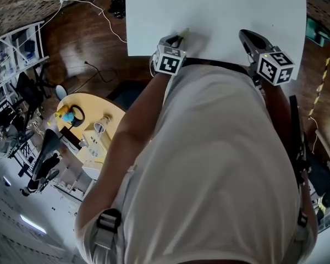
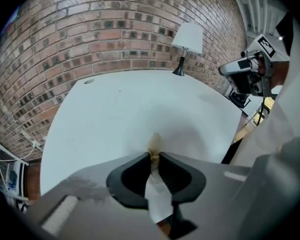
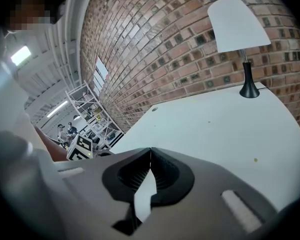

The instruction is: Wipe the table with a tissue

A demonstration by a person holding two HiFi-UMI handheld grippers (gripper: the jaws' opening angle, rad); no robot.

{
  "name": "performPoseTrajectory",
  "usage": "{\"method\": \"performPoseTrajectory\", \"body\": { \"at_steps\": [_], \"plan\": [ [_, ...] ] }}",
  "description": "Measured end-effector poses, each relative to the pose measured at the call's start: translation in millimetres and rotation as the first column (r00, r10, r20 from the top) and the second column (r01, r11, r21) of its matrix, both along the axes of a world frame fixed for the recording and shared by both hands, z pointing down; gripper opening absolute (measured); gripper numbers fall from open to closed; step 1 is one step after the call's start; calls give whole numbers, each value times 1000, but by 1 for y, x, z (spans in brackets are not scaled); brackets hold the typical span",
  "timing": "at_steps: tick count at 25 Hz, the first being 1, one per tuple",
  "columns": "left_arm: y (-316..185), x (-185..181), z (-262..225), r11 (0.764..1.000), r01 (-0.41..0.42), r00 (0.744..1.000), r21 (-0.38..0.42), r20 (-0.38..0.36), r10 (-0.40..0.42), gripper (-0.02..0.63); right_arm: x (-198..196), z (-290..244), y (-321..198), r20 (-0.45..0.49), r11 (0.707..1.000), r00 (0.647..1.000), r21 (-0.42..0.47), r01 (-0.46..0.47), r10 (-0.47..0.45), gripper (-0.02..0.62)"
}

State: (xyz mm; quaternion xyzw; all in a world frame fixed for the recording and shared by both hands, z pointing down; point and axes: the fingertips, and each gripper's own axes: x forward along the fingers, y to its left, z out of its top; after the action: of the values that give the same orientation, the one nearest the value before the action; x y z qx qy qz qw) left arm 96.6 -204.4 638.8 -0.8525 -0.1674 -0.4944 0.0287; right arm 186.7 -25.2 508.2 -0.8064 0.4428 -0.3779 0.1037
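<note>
The white table point(image 1: 220, 15) fills the top of the head view. My left gripper point(image 1: 179, 38) points down at its near edge, shut on a small crumpled tissue point(image 1: 183, 35). In the left gripper view the yellowish tissue point(image 2: 154, 144) sticks out past the closed tips of the left gripper point(image 2: 154, 157) and rests on the table point(image 2: 115, 109). My right gripper point(image 1: 247, 37) hovers over the near right part of the table. In the right gripper view the right gripper point(image 3: 150, 150) has its jaws together with nothing between them.
A white-shaded lamp point(image 2: 188, 39) on a black stem stands at the table's far corner by the brick wall, the same lamp point(image 3: 238, 29) showing in the right gripper view. A round yellow side table point(image 1: 118, 111) with small items stands on the floor at the left.
</note>
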Motion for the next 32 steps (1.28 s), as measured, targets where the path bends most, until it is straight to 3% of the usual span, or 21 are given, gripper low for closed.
{"method": "performPoseTrajectory", "body": {
  "at_steps": [3,6,10,13,17,24,32],
  "plan": [
    [23,-4,-3,996,-44,999,-83,14,45,57,2,2,-1,1,1000,1000,4,8,-8,8],
    [18,5,-22,990,39,998,-134,-39,-44,58,9,-4,-5,-11,1000,1000,22,6,-6,9],
    [-28,23,-38,985,154,981,-79,-105,-162,60,18,-10,-3,-19,999,1000,35,-13,14,9],
    [-72,27,-42,967,250,959,-48,-123,-254,60,12,-8,2,-16,998,999,44,-44,45,9],
    [-107,43,-50,949,312,940,-40,-136,-314,60,9,-6,10,-12,995,996,49,-82,83,9],
    [-93,69,-43,962,268,955,-52,-116,-272,61,2,-6,29,-13,984,986,60,-167,168,9],
    [-72,135,-49,987,159,979,-34,-126,-162,63,7,-11,46,-7,966,967,54,-253,254,9]
  ]
}}
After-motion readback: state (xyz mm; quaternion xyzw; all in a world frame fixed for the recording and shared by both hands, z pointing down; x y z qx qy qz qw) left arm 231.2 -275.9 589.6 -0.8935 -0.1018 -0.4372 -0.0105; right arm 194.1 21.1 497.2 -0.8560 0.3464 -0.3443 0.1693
